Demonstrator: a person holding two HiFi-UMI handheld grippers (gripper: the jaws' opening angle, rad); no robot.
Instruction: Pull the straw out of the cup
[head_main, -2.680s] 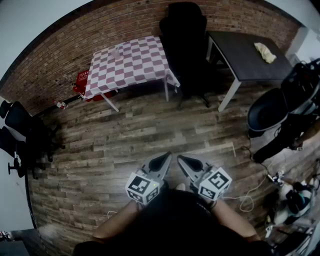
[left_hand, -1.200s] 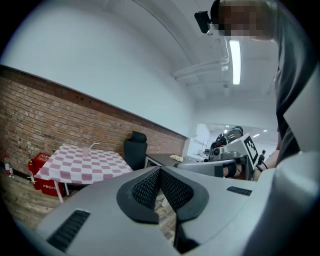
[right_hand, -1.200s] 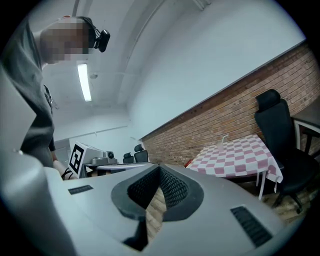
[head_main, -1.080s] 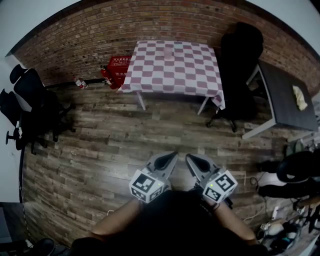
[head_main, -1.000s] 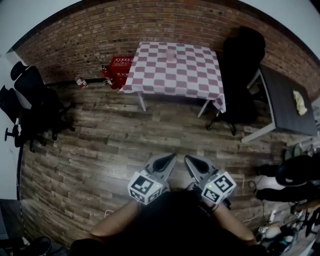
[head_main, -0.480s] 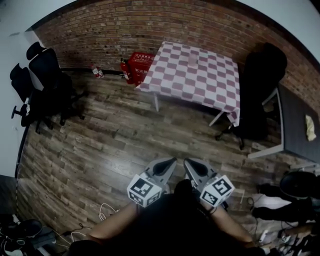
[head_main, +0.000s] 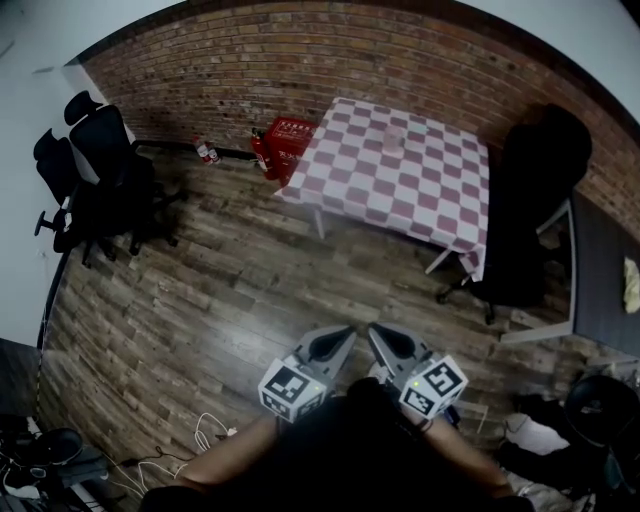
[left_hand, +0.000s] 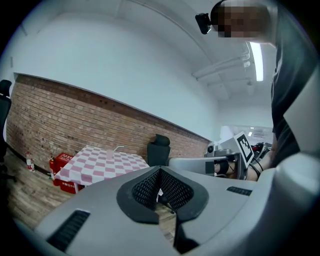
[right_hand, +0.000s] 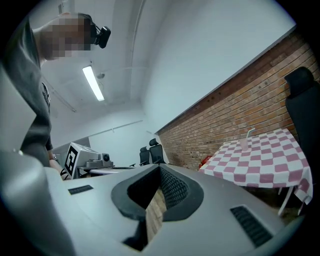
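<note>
Cup (head_main: 397, 137) with straw (right_hand: 249, 132) upright near far edge of checkered counter (head_main: 400, 190), well apart from both tools. Left tool (head_main: 340, 335) and right tool (head_main: 378, 333) held low by the body over wooden floor, jaws of each closed together, nothing between.

Risks, as judged:
- Light cup likely to tip or slide if straw pulled at a slant with cup unbraced.
- Thin straw easy to miss or crush.
- Black chair (head_main: 540, 180) beside counter's right edge may crowd the approach.

checkered table (head_main: 400, 180) by the brick wall (head_main: 300, 60) | red crate (head_main: 290, 135) – just beside its left end | two black office chairs (head_main: 100, 170) – far left | black chair (head_main: 535, 200) at table's right | cables (head_main: 205, 430) on wood floor (head_main: 220, 290)
</note>
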